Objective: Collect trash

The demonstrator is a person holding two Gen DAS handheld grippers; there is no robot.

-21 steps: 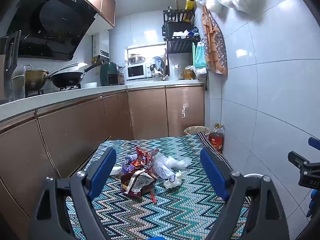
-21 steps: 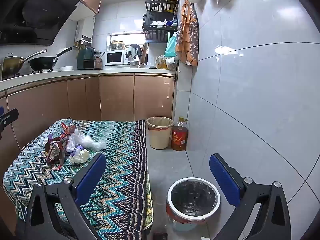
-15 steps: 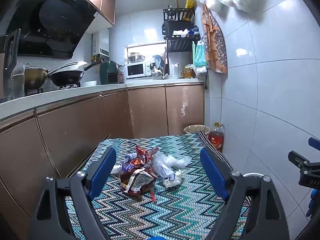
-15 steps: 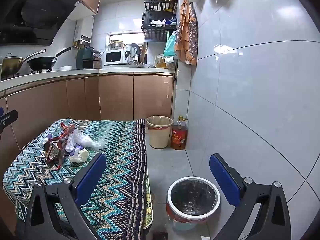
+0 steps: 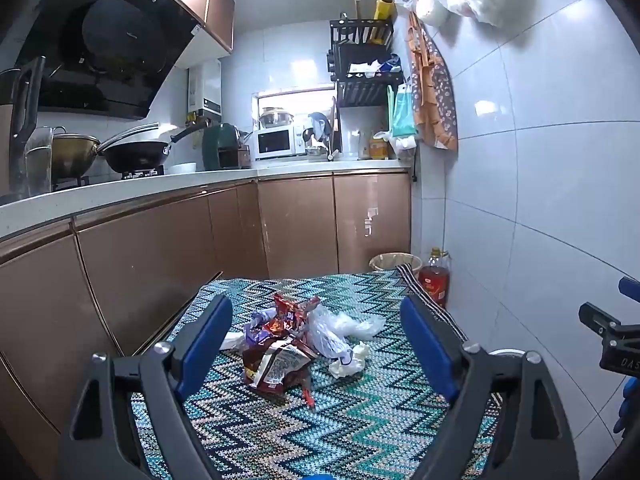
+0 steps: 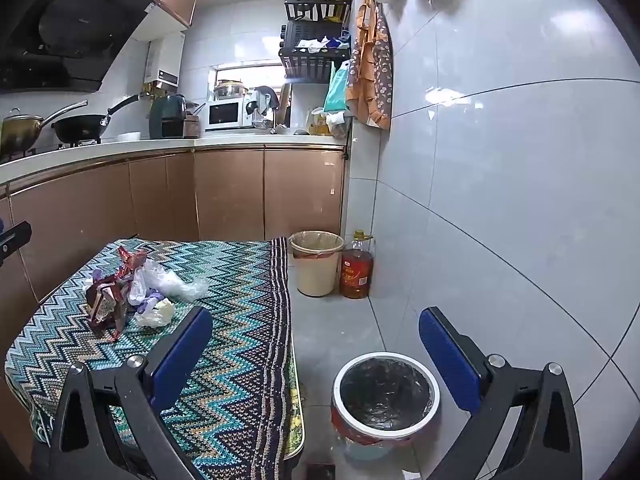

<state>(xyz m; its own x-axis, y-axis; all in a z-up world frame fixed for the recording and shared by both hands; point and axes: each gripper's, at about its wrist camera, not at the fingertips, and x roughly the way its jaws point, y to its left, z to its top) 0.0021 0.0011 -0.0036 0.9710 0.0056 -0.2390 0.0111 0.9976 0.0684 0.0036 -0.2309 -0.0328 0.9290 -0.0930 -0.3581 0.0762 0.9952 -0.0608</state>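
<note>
Your left tool (image 5: 316,330) hangs with its blue-padded fingers (image 5: 208,340) spread wide and nothing between them, pointed at the heap of crumpled trash (image 5: 296,340) on the surface covered by a teal, blue and white zigzag-patterned cloth (image 5: 360,420). The heap lies toward the far half of that surface, well ahead of the fingertips: a dark red foil snack wrapper (image 5: 276,364) sits nearest you, a torn red and orange wrapper (image 5: 294,310) stands up behind it, a clear crinkled plastic bag (image 5: 340,328) spreads to the right, and a small wad of pale paper (image 5: 348,362) rests just beside the bag; a purple scrap (image 5: 258,320) shows at the left, though you cannot quite tell what it is. Your right tool (image 6: 316,344) is likewise wide apart and empty, held past the right edge of the cloth above the grey tiled floor (image 6: 340,328). Below it, on the floor close to the surface's edge, stands the round white-rimmed bin lined with a black bag (image 6: 386,392). Farther back by the brown cabinets (image 6: 228,196) stand a beige bucket with a clear liner (image 6: 316,264) and, touching or nearly touching it, an amber bottle of cooking oil (image 6: 357,270). From the right view the trash heap (image 6: 128,292) sits off to the left, well apart from that tool.
</note>
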